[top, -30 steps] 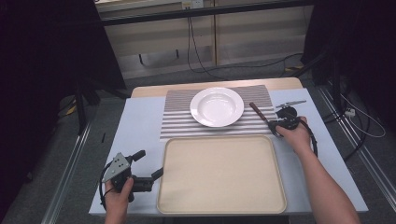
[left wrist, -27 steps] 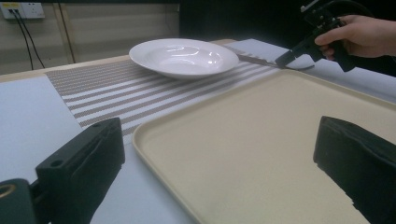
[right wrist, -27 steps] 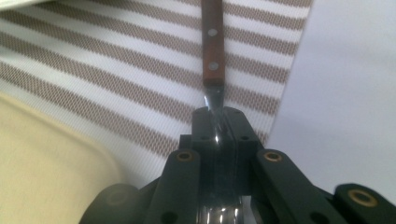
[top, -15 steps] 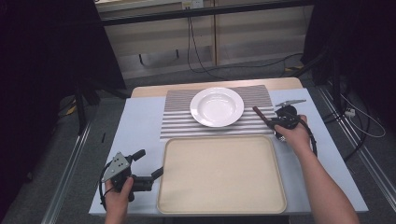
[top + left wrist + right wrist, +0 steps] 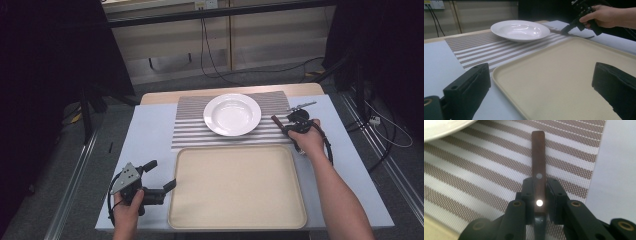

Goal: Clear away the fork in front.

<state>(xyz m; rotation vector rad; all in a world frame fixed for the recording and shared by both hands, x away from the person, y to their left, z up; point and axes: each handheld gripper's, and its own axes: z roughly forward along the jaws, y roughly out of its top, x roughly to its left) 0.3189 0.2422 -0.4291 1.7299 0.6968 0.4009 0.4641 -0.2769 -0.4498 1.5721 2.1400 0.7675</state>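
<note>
Right gripper (image 5: 539,195) pinching knife (image 5: 538,157) by its wooden handle, above striped mat (image 5: 486,170) just beside plate (image 5: 232,114). Narrow grip: could twist, slip, or knock the plate. Left gripper (image 5: 162,187) spread, idle beside tray (image 5: 235,220).

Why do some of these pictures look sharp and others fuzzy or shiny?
High view: dim surroundings, table evenly lit. Left gripper view: plate glossy with glare, near jaws soft. Right gripper view: rivets on the wooden handle glint brightly, close jaws blurred.
</note>
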